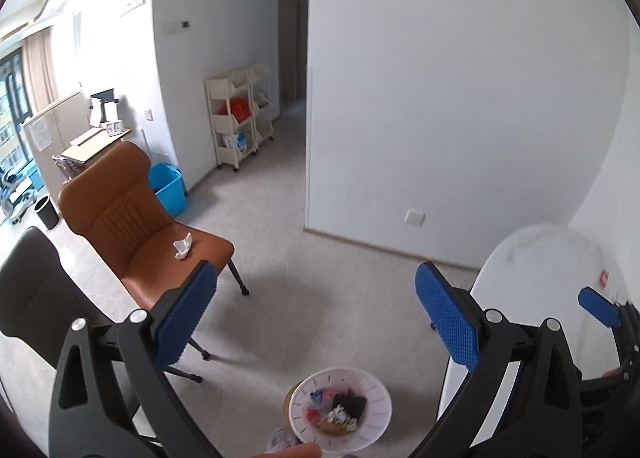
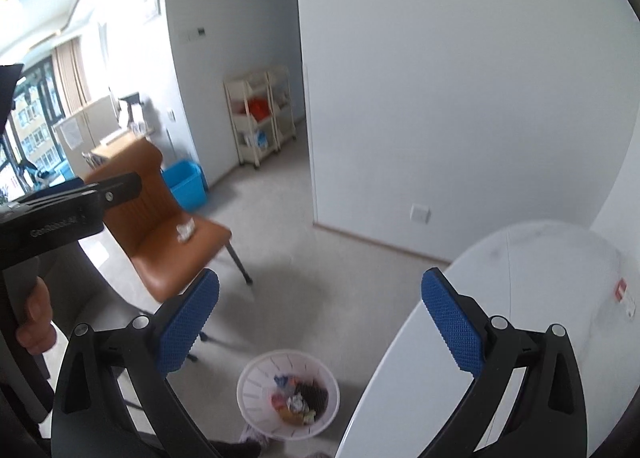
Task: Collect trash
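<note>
White and crumpled, a tissue (image 1: 183,245) is lying on the seat of a brown chair (image 1: 132,218), near the middle of the cushion. In the left wrist view its long axis is running from the seat's front-left up toward the back-right, with the broader end pointing away from the camera; in the right wrist view it (image 2: 186,231) is too blurred to tell its direction. Nothing is touching it.

Left gripper (image 1: 316,314) is hanging over the floor with its blue pads (image 1: 186,318) standing wide apart and nothing between them. Right gripper (image 2: 320,318) is doing the same, jaws spread and empty, its pads (image 2: 452,328) reaching over the table's edge. A hand (image 2: 36,322) is gripping the left tool's handle at the left of the right wrist view.

Below both grippers a white slotted bin (image 1: 340,406) is sitting on the floor, holding mixed scraps, among them something dark and ridged, red and blue bits and crumpled foil. It is standing just beside a white table (image 1: 540,278), which is curving in from the right and carrying a small red-and-white label (image 2: 621,292).

Pale grey floor (image 1: 320,218) is stretching back to white walls. A dark chair (image 1: 32,290) is standing left of the brown one. Behind are a blue tub (image 1: 170,186), cream trolleys (image 1: 240,114) at a doorway, a black bin (image 1: 46,210), a desk and curtained windows.
</note>
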The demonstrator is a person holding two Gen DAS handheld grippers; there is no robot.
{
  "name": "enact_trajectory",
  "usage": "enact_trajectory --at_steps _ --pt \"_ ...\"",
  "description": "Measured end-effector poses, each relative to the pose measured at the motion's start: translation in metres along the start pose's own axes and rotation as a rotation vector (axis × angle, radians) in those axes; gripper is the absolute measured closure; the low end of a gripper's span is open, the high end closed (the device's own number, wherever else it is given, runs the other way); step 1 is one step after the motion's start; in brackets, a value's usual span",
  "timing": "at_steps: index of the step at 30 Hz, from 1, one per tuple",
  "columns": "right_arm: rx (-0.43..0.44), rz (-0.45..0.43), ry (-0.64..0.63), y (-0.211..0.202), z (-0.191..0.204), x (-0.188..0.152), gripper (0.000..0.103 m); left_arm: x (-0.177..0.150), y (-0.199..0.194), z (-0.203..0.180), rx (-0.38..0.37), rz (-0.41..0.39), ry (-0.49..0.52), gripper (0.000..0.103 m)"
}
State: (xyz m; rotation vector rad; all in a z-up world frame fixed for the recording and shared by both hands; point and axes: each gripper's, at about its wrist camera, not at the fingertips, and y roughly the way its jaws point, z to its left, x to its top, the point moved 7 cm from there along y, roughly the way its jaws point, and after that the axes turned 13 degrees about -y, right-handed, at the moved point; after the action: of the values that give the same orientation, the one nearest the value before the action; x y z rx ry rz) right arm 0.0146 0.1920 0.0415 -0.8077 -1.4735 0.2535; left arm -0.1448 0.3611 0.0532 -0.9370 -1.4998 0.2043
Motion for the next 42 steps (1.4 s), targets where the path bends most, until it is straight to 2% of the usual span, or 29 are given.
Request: enact_trajectory --at_steps 3,6,17,42 --pt "-0.007 -0.031 -0.002 -0.011 0.001 0.007 0.003 0.005 -0.007 -0.003 0.007 -0.016 0.004 0.008" --pt "-0.01 -0.048 0.006 -0.017 0.004 0.008 0.003 0.002 -0.008 -0.004 0.008 0.001 0.007 0.008" --pt "-0.018 -0.014 0.015 -0.014 0.012 0.002 0.003 -0.011 -0.005 0.005 0.033 0.043 0.007 0.008" --pt "-0.014 0.007 0.0 -0.012 0.024 0.001 0.002 -0.012 -0.004 0.014 0.042 0.054 -0.005 0.008"
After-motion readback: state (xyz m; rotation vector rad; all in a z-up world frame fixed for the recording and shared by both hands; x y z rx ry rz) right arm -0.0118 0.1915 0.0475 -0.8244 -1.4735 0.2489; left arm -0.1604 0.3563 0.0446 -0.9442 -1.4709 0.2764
